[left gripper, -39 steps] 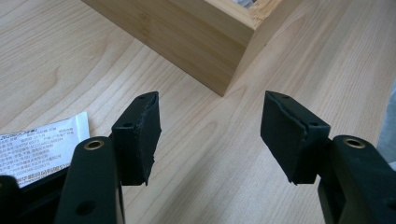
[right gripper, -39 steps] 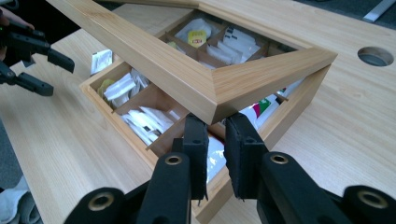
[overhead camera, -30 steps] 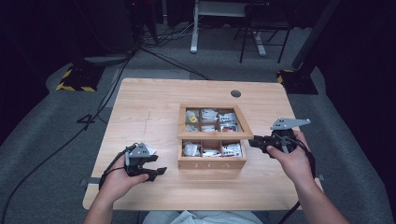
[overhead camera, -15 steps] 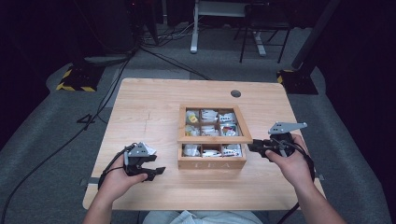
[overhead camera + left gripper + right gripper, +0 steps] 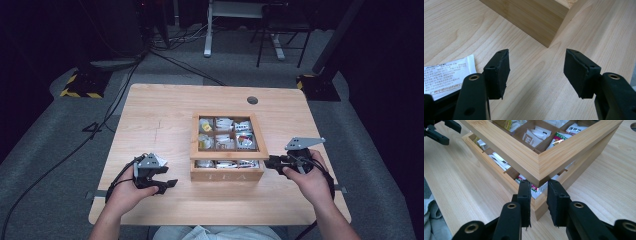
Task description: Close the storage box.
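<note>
A wooden tea box (image 5: 227,175) with several compartments of tea packets stands mid-table. Its windowed lid (image 5: 227,156) is hinged at the back and tilted up at the front. My right gripper (image 5: 270,162) is at the lid's front right corner. In the right gripper view the jaws (image 5: 539,186) stand close together with the lid (image 5: 524,152) corner's lower tip pinched between them, above the box wall (image 5: 584,167). My left gripper (image 5: 167,184) rests left of the box, open and empty (image 5: 537,70). A white tea packet (image 5: 449,75) lies beside its left jaw.
The box's near corner (image 5: 536,22) lies just ahead of the left jaws. A round cable hole (image 5: 252,100) sits at the back of the wooden table (image 5: 160,125). Beyond the table are desk legs (image 5: 207,30), a chair and floor cables.
The right gripper has sunk a little toward the table, and the lid's front edge has come down with it. The left gripper has not moved.
</note>
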Available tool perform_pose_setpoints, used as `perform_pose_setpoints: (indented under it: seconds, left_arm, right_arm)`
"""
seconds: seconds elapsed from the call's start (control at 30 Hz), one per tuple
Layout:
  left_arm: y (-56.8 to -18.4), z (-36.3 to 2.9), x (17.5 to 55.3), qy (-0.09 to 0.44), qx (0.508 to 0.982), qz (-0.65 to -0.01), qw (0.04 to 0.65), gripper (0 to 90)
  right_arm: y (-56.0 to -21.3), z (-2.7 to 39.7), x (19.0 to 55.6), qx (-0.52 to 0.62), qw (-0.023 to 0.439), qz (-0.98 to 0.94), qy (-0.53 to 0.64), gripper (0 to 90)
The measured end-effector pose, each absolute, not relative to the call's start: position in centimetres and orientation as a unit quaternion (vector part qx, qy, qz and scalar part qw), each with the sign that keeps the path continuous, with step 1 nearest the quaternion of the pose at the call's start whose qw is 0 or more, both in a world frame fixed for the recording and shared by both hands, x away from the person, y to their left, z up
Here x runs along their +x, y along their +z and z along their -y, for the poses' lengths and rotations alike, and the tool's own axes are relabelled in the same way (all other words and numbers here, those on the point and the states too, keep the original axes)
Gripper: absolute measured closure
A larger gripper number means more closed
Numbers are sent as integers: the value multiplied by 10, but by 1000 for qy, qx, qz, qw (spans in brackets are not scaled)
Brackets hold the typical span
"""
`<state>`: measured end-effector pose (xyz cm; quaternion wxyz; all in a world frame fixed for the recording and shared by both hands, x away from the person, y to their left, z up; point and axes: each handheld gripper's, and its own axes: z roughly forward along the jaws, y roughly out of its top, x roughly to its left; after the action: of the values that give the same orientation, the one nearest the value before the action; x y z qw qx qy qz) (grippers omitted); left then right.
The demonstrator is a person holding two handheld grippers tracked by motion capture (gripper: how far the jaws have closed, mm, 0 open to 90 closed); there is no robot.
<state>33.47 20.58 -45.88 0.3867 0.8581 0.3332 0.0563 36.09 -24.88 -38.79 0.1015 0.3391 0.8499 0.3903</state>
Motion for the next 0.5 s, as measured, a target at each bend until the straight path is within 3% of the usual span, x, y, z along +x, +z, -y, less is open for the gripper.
perform_pose_setpoints:
  seconds: [0.5]
  left_arm:
    - [-460, -205, 335, 55, 859, -332, 385, 384]
  right_arm:
    - [-398, 246, 360, 334, 94, -864, 366, 729]
